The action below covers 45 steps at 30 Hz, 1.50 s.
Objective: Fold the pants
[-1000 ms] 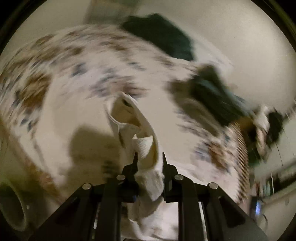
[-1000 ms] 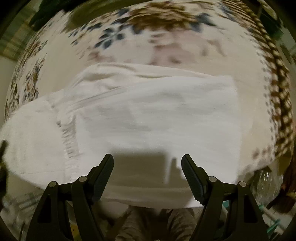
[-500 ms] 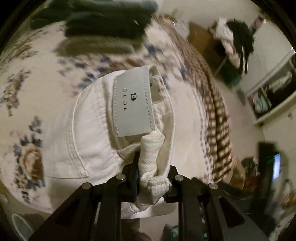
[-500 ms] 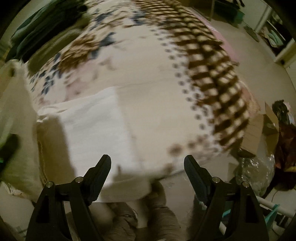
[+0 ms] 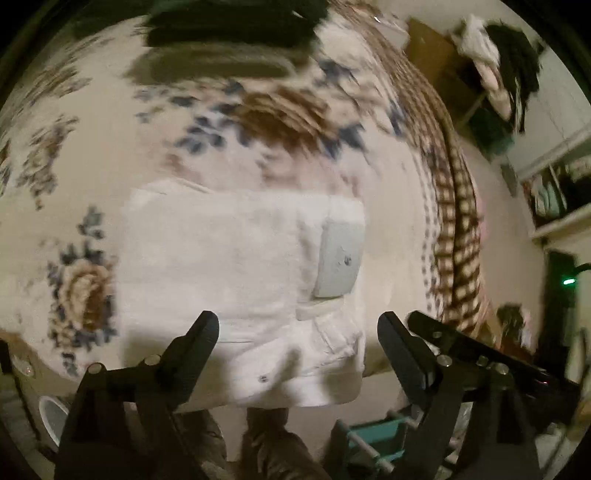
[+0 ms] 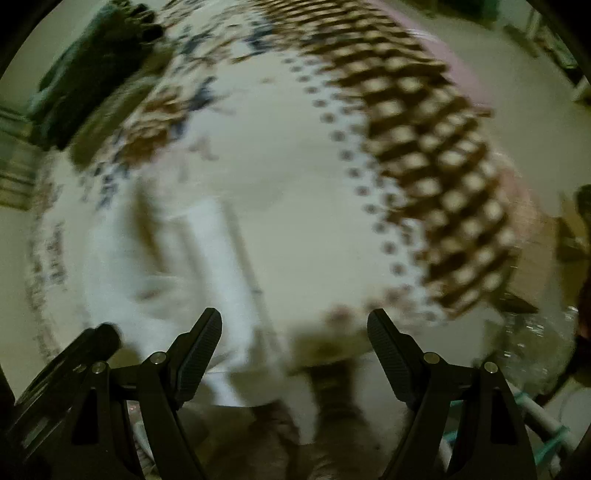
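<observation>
White pants (image 5: 236, 266) lie folded into a compact rectangle on the floral bedspread (image 5: 280, 110), with the grey waistband label (image 5: 338, 258) facing up at the right end. My left gripper (image 5: 297, 332) is open and empty, just above the near edge of the pants. The right gripper's body (image 5: 480, 350) shows at the right of that view. In the blurred right wrist view the pants (image 6: 177, 266) lie at the lower left. My right gripper (image 6: 294, 332) is open and empty, to the right of the pants.
A stack of dark folded clothes (image 5: 229, 22) sits at the far side of the bed. The bedspread's brown checked border (image 5: 458, 229) runs along the right edge. Shelves (image 5: 554, 192) and clutter stand right of the bed. A teal rack (image 5: 376, 439) is below.
My left gripper has let go of the waistband and opened; the pants now lie flat on the bed. The right gripper has swung to the right, still open.
</observation>
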Each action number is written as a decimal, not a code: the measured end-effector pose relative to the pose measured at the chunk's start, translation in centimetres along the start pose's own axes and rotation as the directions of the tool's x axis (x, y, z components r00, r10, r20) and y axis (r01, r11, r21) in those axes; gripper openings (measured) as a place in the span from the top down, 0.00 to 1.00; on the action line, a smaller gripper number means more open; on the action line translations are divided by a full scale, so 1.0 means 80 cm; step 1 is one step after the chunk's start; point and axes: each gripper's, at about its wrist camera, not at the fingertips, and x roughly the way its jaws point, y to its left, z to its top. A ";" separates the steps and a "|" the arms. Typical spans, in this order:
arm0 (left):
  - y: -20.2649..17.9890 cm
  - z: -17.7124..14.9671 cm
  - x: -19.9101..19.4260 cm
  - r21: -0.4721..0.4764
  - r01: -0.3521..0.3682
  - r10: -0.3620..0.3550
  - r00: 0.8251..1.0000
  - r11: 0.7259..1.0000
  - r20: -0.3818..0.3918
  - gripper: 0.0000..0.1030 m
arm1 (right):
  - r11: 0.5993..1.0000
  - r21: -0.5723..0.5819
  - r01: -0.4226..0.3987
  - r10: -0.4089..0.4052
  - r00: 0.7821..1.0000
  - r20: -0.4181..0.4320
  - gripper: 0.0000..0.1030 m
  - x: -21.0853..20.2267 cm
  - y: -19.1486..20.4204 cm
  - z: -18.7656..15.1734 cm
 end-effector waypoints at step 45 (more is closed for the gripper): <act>0.124 0.080 0.146 -0.291 0.140 -0.160 0.986 0.946 -0.046 0.42 | 0.937 0.338 0.084 -0.029 0.986 -0.166 0.35 0.057 -0.110 0.011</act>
